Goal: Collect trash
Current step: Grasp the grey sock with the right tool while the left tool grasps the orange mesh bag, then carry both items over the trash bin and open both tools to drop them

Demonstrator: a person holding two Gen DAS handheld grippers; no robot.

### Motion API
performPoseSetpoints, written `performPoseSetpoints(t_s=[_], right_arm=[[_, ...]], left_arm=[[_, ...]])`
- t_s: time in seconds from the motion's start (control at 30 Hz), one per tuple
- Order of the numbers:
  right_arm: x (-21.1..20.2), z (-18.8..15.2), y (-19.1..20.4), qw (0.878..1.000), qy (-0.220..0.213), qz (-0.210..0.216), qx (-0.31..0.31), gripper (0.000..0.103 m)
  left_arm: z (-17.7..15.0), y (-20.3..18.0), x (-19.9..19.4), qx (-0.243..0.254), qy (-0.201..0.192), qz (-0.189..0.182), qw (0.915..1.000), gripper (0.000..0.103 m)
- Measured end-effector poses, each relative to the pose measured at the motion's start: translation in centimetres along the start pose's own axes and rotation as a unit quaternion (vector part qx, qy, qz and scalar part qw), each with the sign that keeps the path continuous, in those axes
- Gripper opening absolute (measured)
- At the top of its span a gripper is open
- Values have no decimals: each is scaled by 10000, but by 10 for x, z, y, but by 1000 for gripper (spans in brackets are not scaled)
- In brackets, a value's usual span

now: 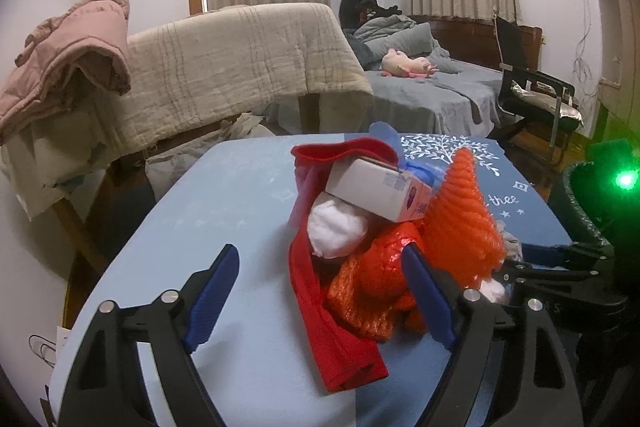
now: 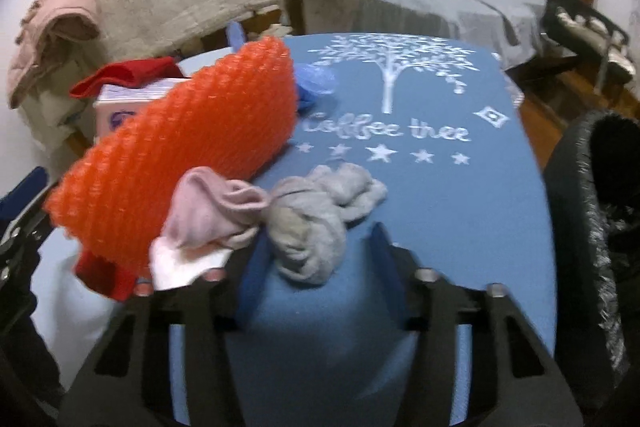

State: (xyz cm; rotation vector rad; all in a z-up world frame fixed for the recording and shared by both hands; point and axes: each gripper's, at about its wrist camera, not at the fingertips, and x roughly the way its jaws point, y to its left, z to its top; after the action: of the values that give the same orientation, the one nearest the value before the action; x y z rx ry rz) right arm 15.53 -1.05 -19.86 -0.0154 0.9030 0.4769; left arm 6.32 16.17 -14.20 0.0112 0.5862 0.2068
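Surface: a blue table cover (image 2: 460, 211) printed with a white tree and stars carries the clutter.
Right gripper (image 2: 316, 247): its blue pads sit narrow around the near end of a crumpled grey cloth wad (image 2: 316, 219); whether they already press it cannot be told through the blur.
Left gripper (image 1: 320, 291): jaws wide and empty, low over the near left of the table, beside the pile.
Pile: an orange bubble-wrap pouch (image 2: 184, 163), a white carton (image 1: 380, 191), a white tissue ball (image 1: 336, 231) and a red cloth (image 1: 336, 339) lie heaped left of the wad; a pale pink sock (image 2: 212, 211) touches the wad.
Bin: a black lined bin (image 2: 592, 227) stands off the right edge.
Advice: pinch the grey wad alone, lift clear of the sock, then carry right to the bin.
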Motion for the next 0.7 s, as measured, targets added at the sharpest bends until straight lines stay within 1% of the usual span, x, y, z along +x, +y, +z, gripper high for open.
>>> performPoseSetpoints(t_s=[0.07, 0.13, 0.2, 0.27, 0.33, 0.43, 0.53, 0.7], right_arm=[[-4, -1, 5, 9999, -31, -65, -137, 32], [-10, -2, 6, 9997, -63, -116, -197, 32], [-18, -3, 2, 9998, -110, -128, -97, 31], [-26, -4, -4, 9998, -162, -150, -1, 31], [-34, -5, -10, 9996, -221, -192, 30, 30], [-47, -3, -20, 9990, -335, -270, 86, 30], [-54, -2, -28, 9985, -420, -326, 144, 30], [-67, -1, -37, 9976, -537, -400, 195, 30]], left_arm=[[2, -2, -3, 0, -39, -60, 10000, 82], [3, -6, -7, 5, -76, -185, 9998, 80], [3, -11, -11, 37, -113, -328, 9994, 74], [3, -17, -14, 53, -145, -507, 9986, 72], [3, -26, -20, 89, -204, -711, 9972, 72], [5, -38, -25, 200, -270, -903, 9953, 72], [5, -51, -23, 339, -239, -985, 9943, 70], [2, -73, -19, 539, -175, -1054, 9928, 58]])
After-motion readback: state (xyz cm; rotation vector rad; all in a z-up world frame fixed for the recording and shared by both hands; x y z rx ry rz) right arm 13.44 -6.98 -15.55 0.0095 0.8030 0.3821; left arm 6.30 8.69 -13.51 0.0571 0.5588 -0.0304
